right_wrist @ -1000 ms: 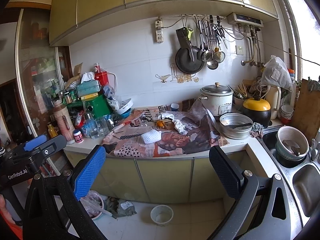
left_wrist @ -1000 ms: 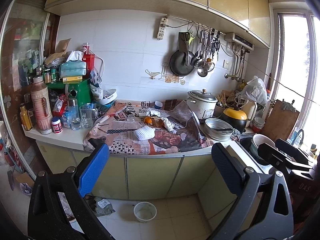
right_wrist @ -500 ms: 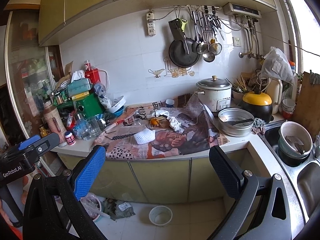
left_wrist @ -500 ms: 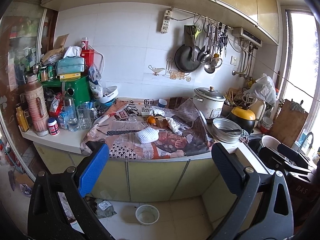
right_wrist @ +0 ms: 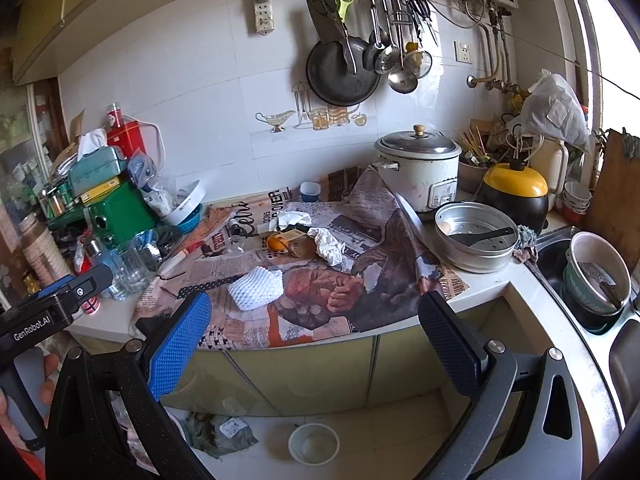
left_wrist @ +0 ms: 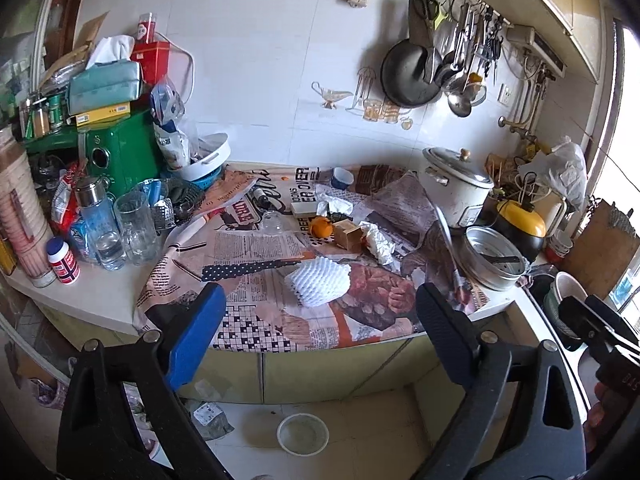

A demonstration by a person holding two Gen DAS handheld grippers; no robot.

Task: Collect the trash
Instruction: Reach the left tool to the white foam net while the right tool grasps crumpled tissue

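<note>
Newspaper sheets (left_wrist: 280, 312) cover the kitchen counter. On them lie a white foam fruit net (left_wrist: 318, 282) (right_wrist: 256, 288), crumpled white paper (left_wrist: 376, 240) (right_wrist: 330, 246), an orange peel (left_wrist: 321, 227) (right_wrist: 276, 243), a small brown carton (left_wrist: 347, 234) and a crumpled tissue (left_wrist: 334, 204). My left gripper (left_wrist: 320, 328) is open and empty, in front of the counter edge below the foam net. My right gripper (right_wrist: 316, 332) is open and empty, also short of the counter edge.
A rice cooker (right_wrist: 418, 170), a steel steamer pan (right_wrist: 474, 240) and a yellow-lidded pot (right_wrist: 514, 192) stand at the right, a sink (right_wrist: 600, 300) beyond. Glasses and bottles (left_wrist: 120, 228) and a green box (left_wrist: 120, 152) crowd the left. A white bowl (right_wrist: 314, 442) sits on the floor.
Both grippers have moved forward toward the counter; the newspaper and the trash on it look larger and closer. Both stay open and empty.
</note>
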